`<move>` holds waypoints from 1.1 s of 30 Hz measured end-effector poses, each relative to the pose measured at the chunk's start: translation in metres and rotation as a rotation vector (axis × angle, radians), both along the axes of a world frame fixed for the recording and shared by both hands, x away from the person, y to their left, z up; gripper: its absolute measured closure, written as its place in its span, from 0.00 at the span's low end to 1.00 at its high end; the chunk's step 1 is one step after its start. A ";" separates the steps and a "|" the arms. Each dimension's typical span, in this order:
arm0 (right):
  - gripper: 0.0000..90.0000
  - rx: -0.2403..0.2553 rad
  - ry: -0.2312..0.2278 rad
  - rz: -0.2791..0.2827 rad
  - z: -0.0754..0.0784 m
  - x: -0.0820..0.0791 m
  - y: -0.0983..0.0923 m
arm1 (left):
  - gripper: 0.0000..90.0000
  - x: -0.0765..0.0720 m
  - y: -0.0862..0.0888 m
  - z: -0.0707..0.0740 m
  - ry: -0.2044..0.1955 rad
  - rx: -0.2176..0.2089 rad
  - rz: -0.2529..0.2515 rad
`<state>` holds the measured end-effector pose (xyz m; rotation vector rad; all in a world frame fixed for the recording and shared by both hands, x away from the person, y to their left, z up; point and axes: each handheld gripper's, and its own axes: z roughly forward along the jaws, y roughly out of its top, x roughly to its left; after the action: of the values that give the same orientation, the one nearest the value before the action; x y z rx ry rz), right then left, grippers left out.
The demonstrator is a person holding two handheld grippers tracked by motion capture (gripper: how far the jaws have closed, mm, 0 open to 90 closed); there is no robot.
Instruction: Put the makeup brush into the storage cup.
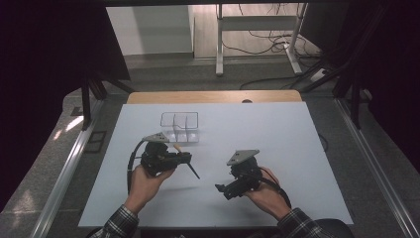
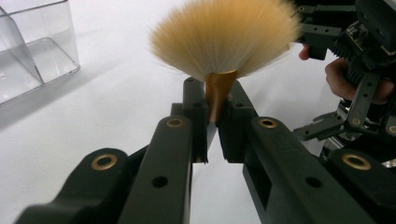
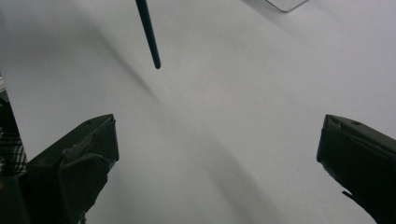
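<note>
Left gripper (image 2: 212, 135): clamped on my makeup brush (image 2: 224, 42) at its gold ferrule
Brush: held off the white table (image 1: 277, 134), near the clear organizer (image 1: 180, 126)
Right gripper (image 3: 217, 158): jaws wide, empty
Advice: I judged a firm ferrule grip, handle tip (image 3: 156, 63) lowered first into a compartment

Brush (image 2: 224, 37): soft tan bristles, glossy golden ferrule, probably metal. Organizer (image 2: 32, 46): clear glossy plastic. Table (image 1: 277, 148): matt white, smooth. Left tongs (image 2: 212, 116): matt black plastic.

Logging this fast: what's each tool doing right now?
Left tool: shut on the tan-bristled makeup brush with gold ferrule.
Right tool: open, holding nothing.
</note>
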<state>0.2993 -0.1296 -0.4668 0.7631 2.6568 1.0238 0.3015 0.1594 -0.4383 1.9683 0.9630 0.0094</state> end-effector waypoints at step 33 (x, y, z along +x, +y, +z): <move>0.00 -0.066 -0.015 -0.038 0.004 0.012 -0.032 | 0.92 -0.001 0.018 0.002 -0.037 0.078 0.069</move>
<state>0.3110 -0.1611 -0.4633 0.7859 2.6391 0.9235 0.3005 0.1771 -0.4361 1.9977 1.0194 0.1235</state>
